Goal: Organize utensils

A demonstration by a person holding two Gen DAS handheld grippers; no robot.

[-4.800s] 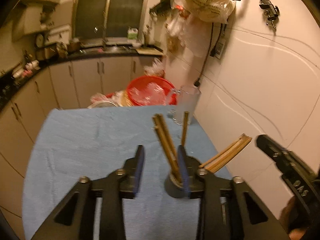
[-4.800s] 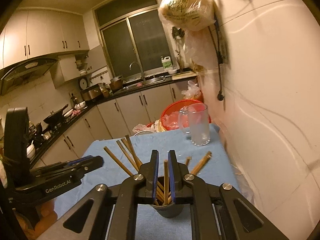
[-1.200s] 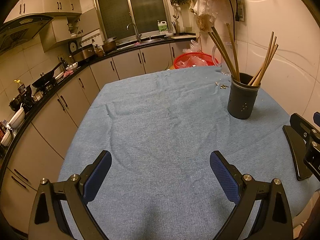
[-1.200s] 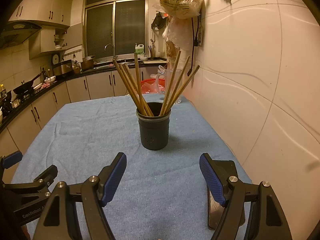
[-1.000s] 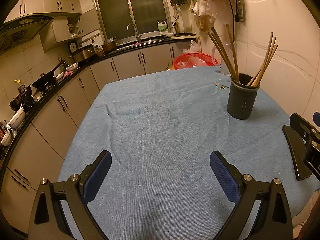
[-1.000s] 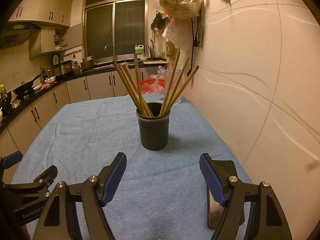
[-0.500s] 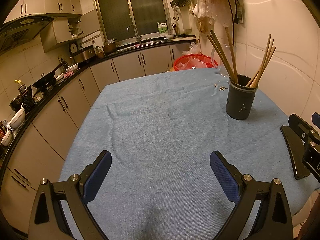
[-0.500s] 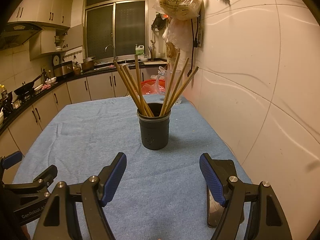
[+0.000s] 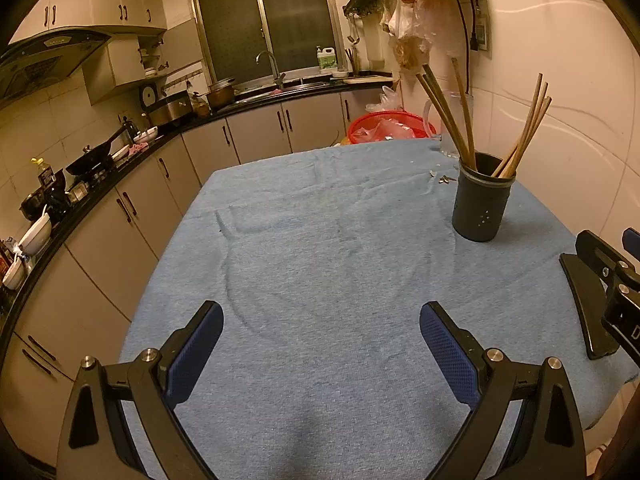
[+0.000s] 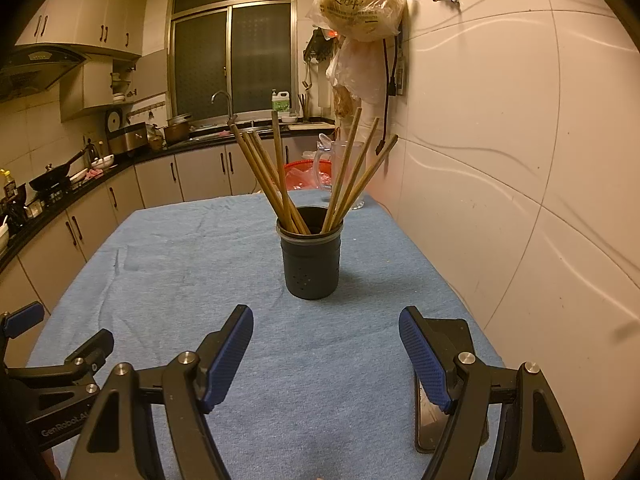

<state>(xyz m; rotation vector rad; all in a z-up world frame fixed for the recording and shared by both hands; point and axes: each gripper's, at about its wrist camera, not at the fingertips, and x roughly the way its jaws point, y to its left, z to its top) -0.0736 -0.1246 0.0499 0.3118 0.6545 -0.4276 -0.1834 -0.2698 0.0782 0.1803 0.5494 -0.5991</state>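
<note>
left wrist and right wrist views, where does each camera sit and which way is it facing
Left wrist: sits behind the open left gripper, low over the blue cloth, facing the kitchen counter; the chopstick holder stands to the right, and part of the right gripper shows at the right edge.
Right wrist: sits behind the open right gripper, facing the holder straight ahead, wall on the right; the left gripper shows at lower left.
Shared: holder, chopsticks, cloth, and a phone under the right gripper.
</note>
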